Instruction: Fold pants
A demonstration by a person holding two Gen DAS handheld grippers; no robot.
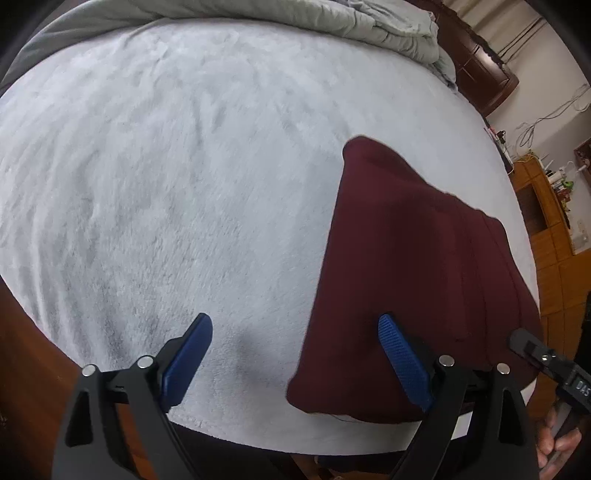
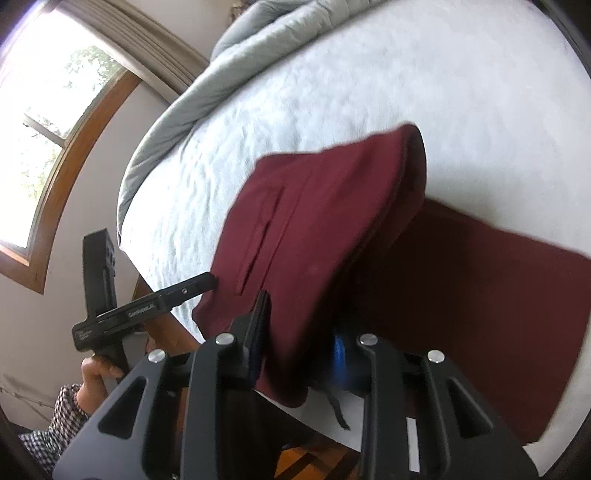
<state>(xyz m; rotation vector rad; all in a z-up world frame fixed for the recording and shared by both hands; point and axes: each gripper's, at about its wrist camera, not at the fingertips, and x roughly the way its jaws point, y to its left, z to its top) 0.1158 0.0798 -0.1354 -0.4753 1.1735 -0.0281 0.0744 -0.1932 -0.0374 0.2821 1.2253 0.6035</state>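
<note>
Dark maroon pants lie folded on the white fleece bed cover, near its front right edge. My left gripper is open and empty, its right blue pad over the pants' left edge. In the right wrist view my right gripper is shut on the pants, lifting a folded layer above the part that lies flat. The left gripper shows beside the pants' edge there. The right gripper's body shows at the right edge of the left wrist view.
A crumpled grey duvet lies along the far side of the bed. Wooden furniture stands to the right of the bed. A window with a wooden frame is at the left. Wooden floor shows below the bed edge.
</note>
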